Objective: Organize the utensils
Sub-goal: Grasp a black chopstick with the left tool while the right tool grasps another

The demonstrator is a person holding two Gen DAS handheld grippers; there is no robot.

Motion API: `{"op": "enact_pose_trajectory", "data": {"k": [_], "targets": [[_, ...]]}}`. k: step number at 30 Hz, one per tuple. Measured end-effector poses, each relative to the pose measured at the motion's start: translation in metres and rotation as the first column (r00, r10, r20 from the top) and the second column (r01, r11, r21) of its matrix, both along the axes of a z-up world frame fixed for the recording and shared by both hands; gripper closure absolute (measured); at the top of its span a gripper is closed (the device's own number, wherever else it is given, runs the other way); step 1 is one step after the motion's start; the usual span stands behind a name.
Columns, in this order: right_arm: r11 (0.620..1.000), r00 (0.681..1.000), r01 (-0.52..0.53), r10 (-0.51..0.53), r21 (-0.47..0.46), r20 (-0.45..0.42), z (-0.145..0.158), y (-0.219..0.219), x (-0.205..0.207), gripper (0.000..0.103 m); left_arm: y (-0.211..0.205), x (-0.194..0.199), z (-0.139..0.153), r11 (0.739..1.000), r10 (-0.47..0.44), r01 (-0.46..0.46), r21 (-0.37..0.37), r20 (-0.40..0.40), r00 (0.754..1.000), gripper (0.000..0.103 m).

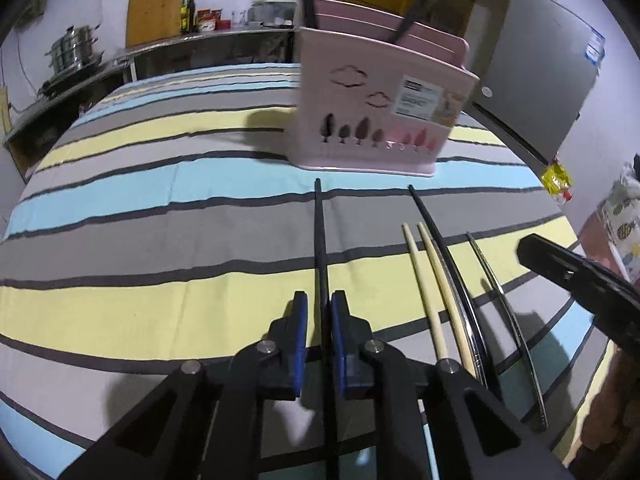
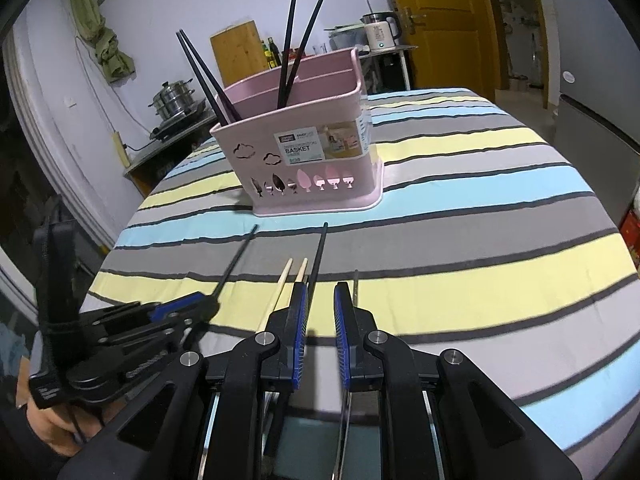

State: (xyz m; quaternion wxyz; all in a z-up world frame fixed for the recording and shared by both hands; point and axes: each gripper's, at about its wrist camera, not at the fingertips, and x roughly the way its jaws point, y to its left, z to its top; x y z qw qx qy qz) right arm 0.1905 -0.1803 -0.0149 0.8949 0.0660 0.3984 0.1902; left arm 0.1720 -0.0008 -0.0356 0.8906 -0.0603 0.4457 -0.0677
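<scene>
Four black chopsticks already stand in the pink basket (image 2: pixel 304 148). Your left gripper (image 1: pixel 320 312) straddles a black chopstick (image 1: pixel 319 232), grip unclear. Right gripper (image 2: pixel 321 312) is slightly open, empty. Wooden pair (image 1: pixel 424 276) and others remain near.

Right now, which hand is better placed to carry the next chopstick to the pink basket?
Left. The left gripper already straddles a black chopstick; the right gripper has nothing gripped, hovering above the chopsticks before the pink basket.
</scene>
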Motion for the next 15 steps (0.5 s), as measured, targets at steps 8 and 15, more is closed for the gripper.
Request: {"op": "enact_pose_trajectory", "data": {"k": [8,15], "targets": [[0.999,0.998,-0.037,0.036,-0.032,-0.044,-0.012,0.022,0.038,0.089,0.005,0.034,0.004,0.999,-0.036,0.036,-0.014,-0.026,0.999,0.086],[0.997,0.994,-0.038,0.031,-0.06,-0.105,-0.027,0.032,0.066,0.089,0.005,0.059,0.001,0.998,-0.062,0.062,-0.016,-0.044,0.997,0.084]]}}
